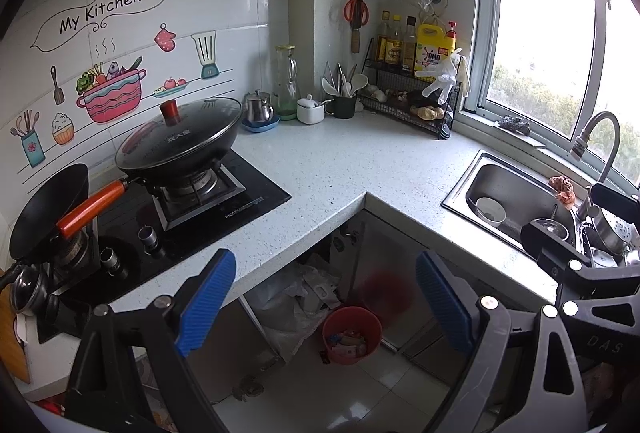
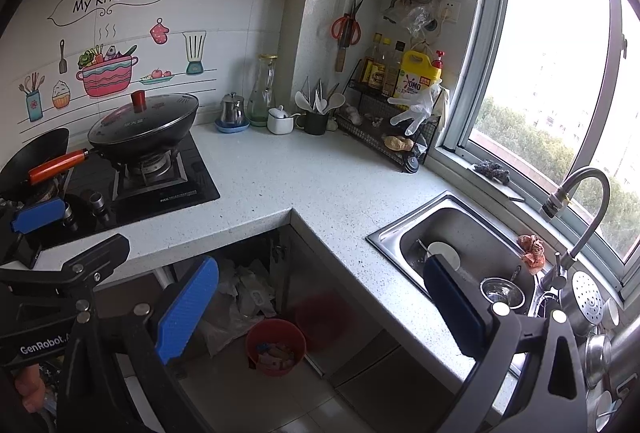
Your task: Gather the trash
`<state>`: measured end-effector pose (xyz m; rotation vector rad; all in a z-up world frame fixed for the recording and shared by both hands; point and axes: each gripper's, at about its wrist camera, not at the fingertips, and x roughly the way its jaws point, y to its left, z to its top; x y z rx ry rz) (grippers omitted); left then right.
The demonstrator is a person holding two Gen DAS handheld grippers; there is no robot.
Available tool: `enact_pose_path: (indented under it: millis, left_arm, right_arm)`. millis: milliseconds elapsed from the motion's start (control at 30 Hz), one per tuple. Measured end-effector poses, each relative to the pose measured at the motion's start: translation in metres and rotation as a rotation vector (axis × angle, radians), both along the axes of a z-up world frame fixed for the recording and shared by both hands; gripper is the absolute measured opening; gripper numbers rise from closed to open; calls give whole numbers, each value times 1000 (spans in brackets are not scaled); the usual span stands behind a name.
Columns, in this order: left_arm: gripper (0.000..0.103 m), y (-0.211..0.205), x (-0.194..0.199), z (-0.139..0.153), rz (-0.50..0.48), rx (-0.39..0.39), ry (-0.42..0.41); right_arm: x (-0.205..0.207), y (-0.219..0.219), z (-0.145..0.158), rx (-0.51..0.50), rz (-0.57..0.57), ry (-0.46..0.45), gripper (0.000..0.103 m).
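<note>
Kitchen floor tiles carry a red trash bin (image 1: 352,335) in the corner below the L-shaped desk (image 1: 320,169). It lies ahead and below both released, empty hand-held grippers, left (image 1: 326,309) and right (image 2: 320,307); seemingly nearer the left.

Shiny steel sink (image 2: 460,229), speckled stone-look counter (image 2: 312,177).

Red bin (image 1: 352,329), speckled grey counter (image 1: 332,169), blue-padded claws
</note>
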<state>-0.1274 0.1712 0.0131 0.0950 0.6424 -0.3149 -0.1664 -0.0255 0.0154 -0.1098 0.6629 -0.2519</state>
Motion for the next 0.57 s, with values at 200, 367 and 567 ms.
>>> enact_pose_path:
  millis: [200, 367, 567]
  left_arm:
    - [90, 1, 0, 0, -3, 1, -4]
    - [90, 1, 0, 1, -4, 8, -7]
    - [90, 4, 5, -2, -14, 1, 14]
  right_arm:
    - [-2, -2, 0, 10, 0, 1, 102]
    - [-3, -6, -1, 15, 7, 4, 102]
    - [0, -7, -2, 18, 6, 13, 102]
